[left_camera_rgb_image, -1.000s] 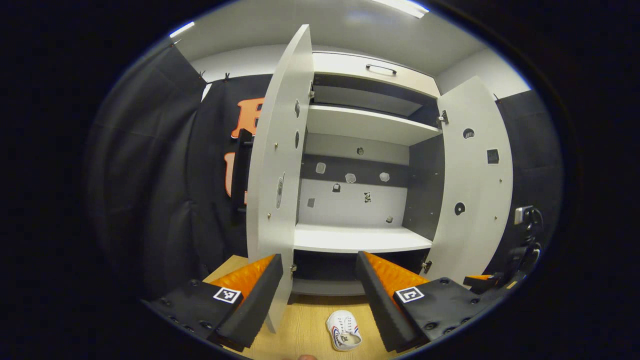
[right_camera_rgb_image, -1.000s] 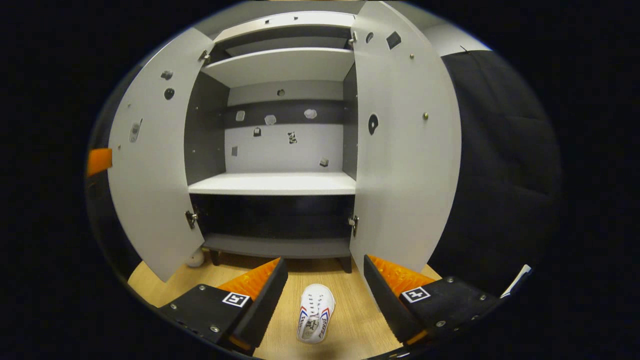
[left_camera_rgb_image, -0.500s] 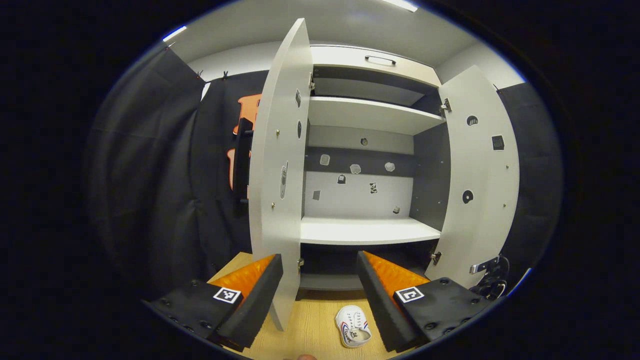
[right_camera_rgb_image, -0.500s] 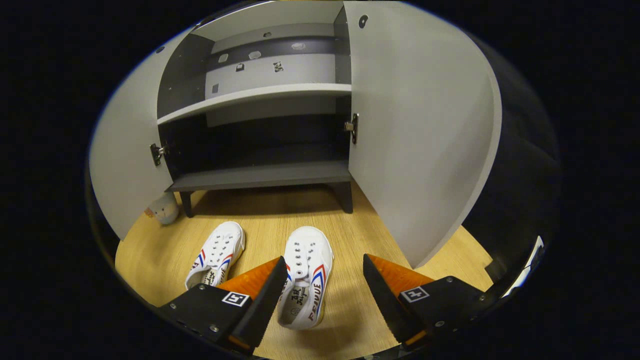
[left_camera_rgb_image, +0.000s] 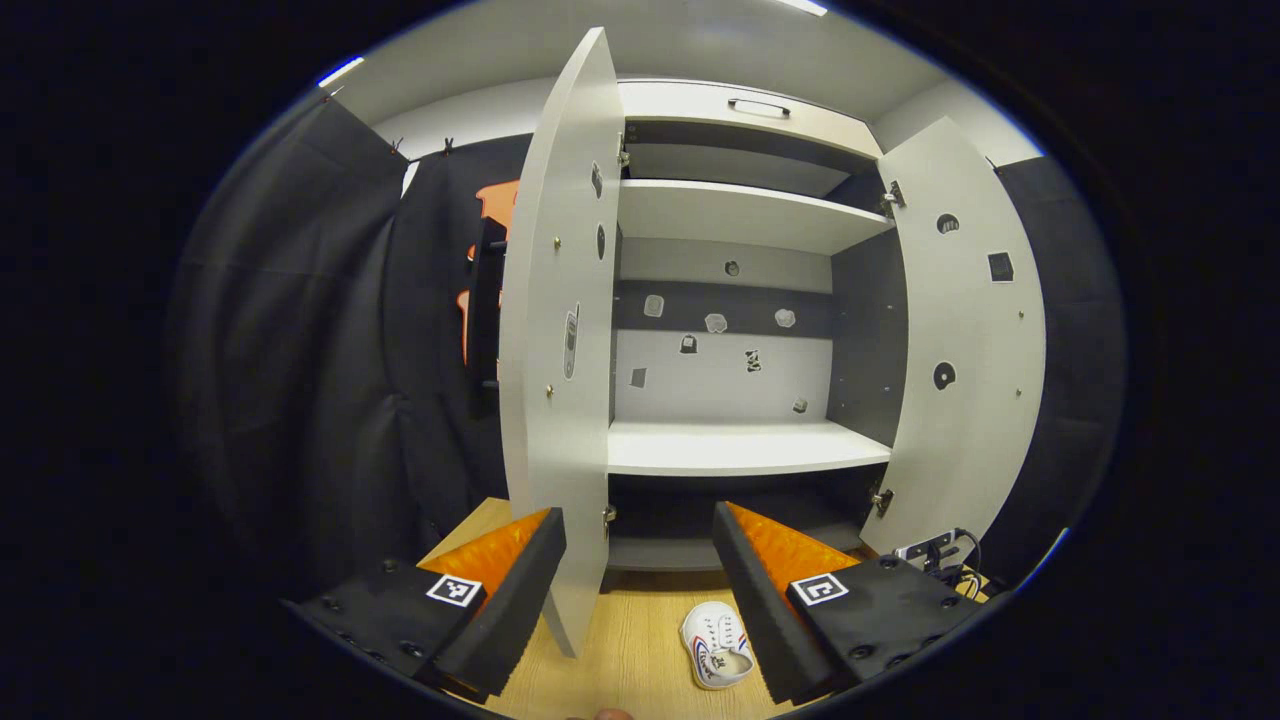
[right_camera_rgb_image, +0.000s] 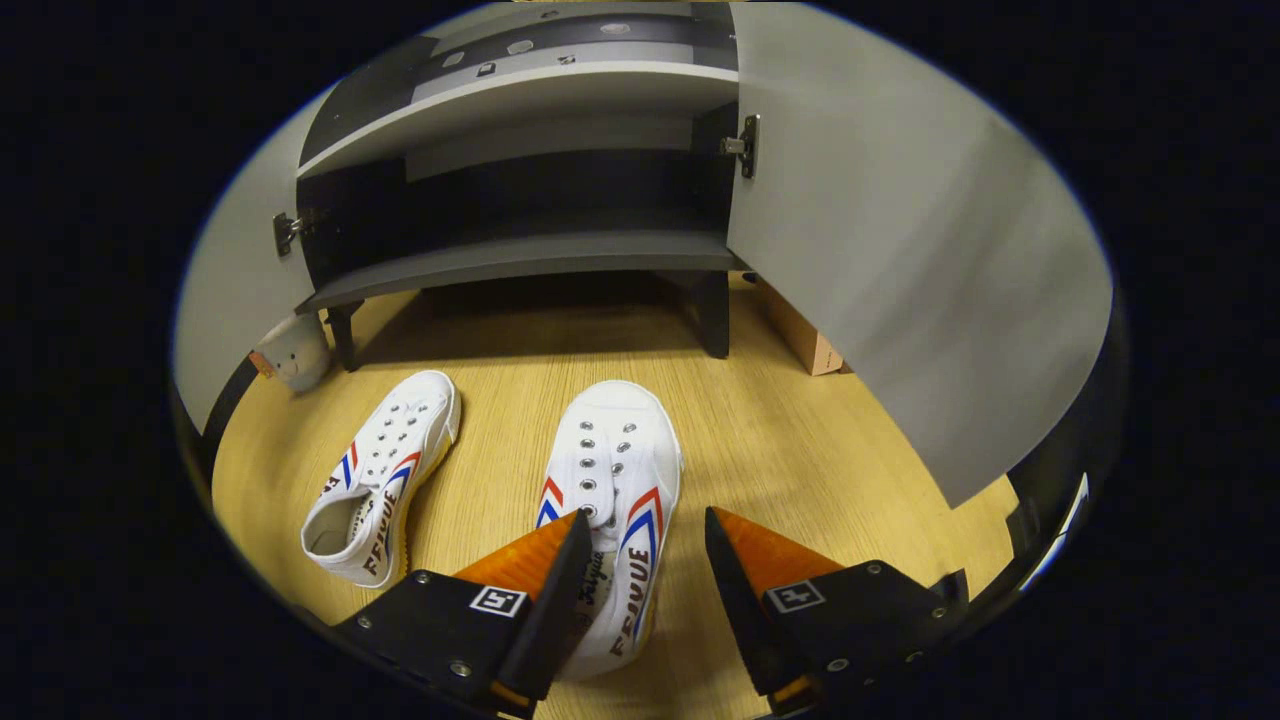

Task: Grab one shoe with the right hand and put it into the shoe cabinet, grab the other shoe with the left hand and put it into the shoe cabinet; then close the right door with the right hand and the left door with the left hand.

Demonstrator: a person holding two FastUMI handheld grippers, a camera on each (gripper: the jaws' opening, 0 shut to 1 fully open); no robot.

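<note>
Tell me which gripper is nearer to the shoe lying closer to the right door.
Right. The right gripper hangs low over that shoe, jaws open astride its heel end. The left gripper is held higher and farther back, facing the open shoe cabinet.

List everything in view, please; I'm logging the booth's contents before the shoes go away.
Shoes: two, white with red and blue stripes, on the floor before the cabinet; the second lies to the left of the first.
Cabinet: one, white shelves, dark inner walls, both doors open.
Doors: two, pale grey; left door, right door.
Floor: light wood.
Toy: one, small and pale, by the cabinet's left leg.
Box: one, brown, behind the right door.
Cables: dark, on the floor at right.
Left gripper: open, raised, facing the cabinet.
Right gripper: open, low, straddling the nearer shoe.
</note>
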